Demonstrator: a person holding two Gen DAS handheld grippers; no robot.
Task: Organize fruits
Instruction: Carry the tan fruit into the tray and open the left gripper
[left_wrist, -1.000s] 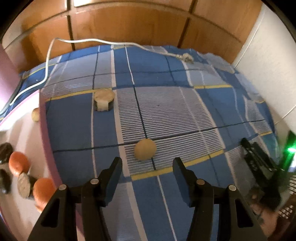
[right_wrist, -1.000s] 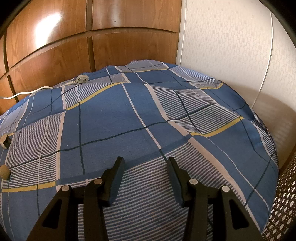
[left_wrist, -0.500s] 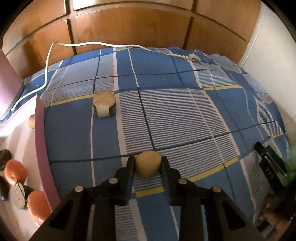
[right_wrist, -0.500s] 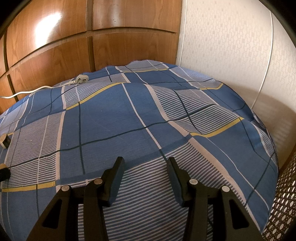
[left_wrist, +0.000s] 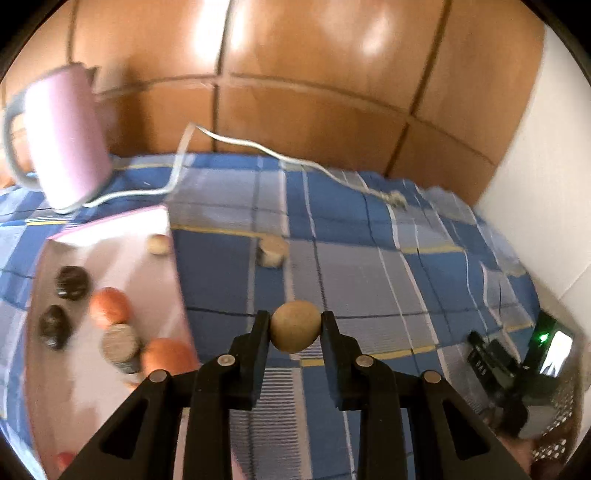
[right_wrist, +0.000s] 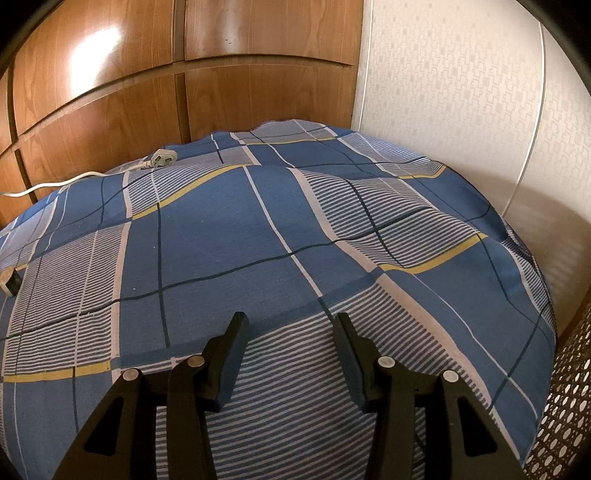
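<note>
Left wrist: tan fruit (left_wrist: 294, 326) between tool (left_wrist: 295, 328) fingers

A pink kettle (left_wrist: 68, 134) stands at ten o'clock on the blue checked bedsheet (right_wrist: 221, 236). Its white cable (left_wrist: 258, 147) runs toward one o'clock, ending in a plug (right_wrist: 162, 159) before the wooden panelling (left_wrist: 314, 74).

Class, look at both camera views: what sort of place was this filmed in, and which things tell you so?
Probably a bedroom at home: a bed-like surface under a blue checked sheet, wooden wardrobe-style panels behind it, and a wallpapered wall beside it.
</note>
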